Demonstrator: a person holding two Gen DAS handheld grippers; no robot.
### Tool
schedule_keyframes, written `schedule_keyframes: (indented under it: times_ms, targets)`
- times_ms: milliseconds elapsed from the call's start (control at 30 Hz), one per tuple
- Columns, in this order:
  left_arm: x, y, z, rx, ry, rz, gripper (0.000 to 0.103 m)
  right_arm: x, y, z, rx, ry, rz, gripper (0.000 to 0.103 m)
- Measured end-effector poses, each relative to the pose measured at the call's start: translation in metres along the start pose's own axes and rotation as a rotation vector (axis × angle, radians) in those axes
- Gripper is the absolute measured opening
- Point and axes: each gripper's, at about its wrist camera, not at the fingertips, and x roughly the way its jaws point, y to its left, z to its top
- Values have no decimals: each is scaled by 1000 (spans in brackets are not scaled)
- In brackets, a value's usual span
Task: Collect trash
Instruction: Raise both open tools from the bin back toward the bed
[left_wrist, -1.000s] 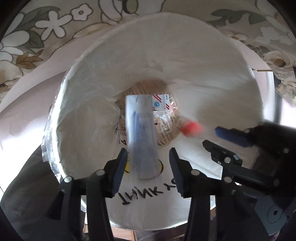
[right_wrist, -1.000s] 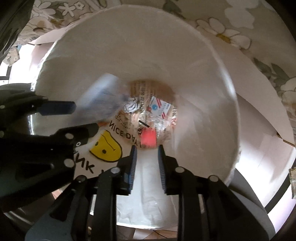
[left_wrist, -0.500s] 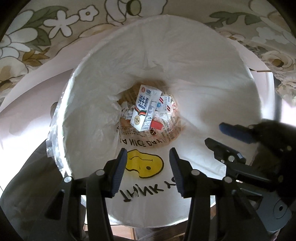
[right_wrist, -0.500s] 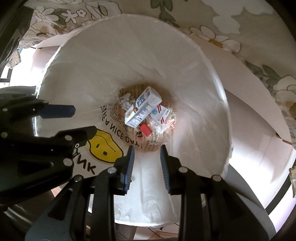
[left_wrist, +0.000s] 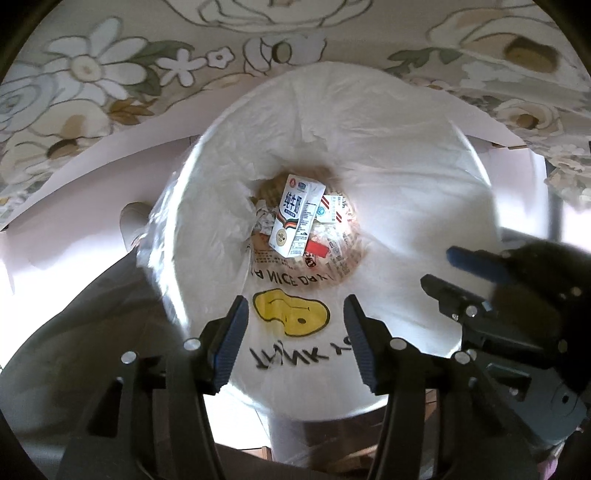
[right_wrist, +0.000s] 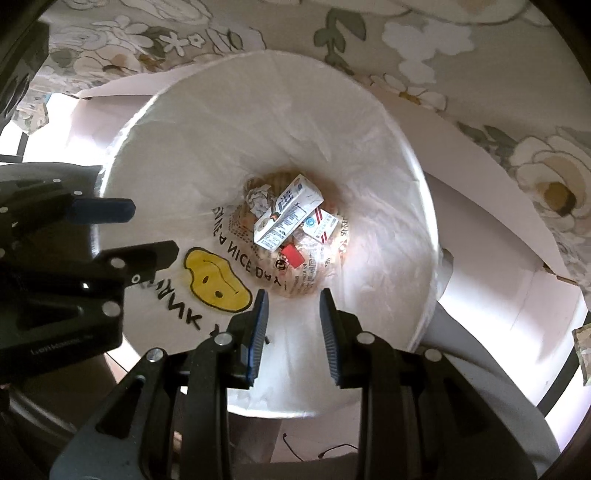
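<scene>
A white milk carton with blue print (left_wrist: 295, 220) is lying at the bottom of the round bin lined with a white plastic bag (left_wrist: 399, 192), at the frame's centre, resting on a small red packet (right_wrist: 291, 254) and crumpled wrappers. The left gripper (left_wrist: 293, 345) is hovering at lower centre, its jaws having just been opening — nothing between them. The right gripper (right_wrist: 291, 326) is hanging over the bin's near wall, jaws narrowly parted, empty. A floral cloth (left_wrist: 110, 74) is filling the upper frame.
</scene>
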Motion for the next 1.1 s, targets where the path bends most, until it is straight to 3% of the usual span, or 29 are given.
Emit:
schedule_keyframes:
  times_ms: [233, 333, 500, 633, 1100]
  targets:
    - [-44, -1, -23, 20, -93, 21, 59, -39, 4, -18, -29, -71, -7, 31]
    - [-74, -3, -31, 25, -152, 10, 62, -61, 9, -25, -52, -120, -30, 47]
    - [-132, -4, -38, 22, -266, 0, 69, -104, 10, -34, -78, -199, -43, 52]
    - [-178, -3, -40, 18, -364, 16, 83, -147, 10, -40, -96, -278, -69, 62]
    - [-302, 17, -17, -41, -551, 42, 86, -279, 22, -49, -195, -571, -56, 64]
